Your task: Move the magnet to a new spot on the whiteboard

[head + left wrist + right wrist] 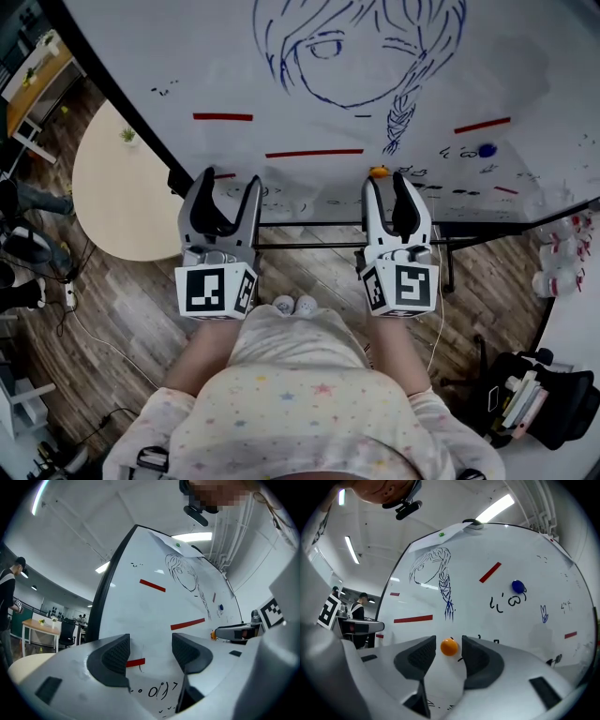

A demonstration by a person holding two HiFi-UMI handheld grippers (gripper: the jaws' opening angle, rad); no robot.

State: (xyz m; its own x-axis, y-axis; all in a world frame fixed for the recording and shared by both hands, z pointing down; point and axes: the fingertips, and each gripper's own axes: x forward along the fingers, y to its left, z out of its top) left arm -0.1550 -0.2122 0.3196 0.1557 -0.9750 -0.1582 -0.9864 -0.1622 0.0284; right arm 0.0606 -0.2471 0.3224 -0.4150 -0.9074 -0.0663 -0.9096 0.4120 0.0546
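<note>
In the head view, the left claw (230, 178) and the right claw (385, 180) both reach toward the lower edge of the whiteboard (187, 56). Each is grey plastic with curved black inner faces. The orange magnet (379, 172) sits on the board right at the tips of the right claw. The board is smooth and white. It carries thin red strips (314, 153), a blue line drawing (356, 47) of a face with a braid, and a blue magnet (487, 150) further right. Below the board lies a wood-plank floor (309, 272).

In the left gripper view, the left claw (150, 653) is spread wide and holds nothing. Its dark ribbed pads (116, 654) frame only bare whiteboard (140, 616), a short red strip (135, 662) and some black scribbles.

In the right gripper view, the right claw (449, 652) is spread, with the orange magnet (449, 647) between its tips. A sliver of whiteboard (534, 620) shows on each side of the magnet, so neither ribbed pad (423, 654) pinches it. The magnet is a smooth, glossy round dome stuck flat to the board. Being round, it shows no long axis and no heading. The blue magnet (517, 586) sits well apart, up and to the right, beside a slanted red strip (490, 572).
</note>
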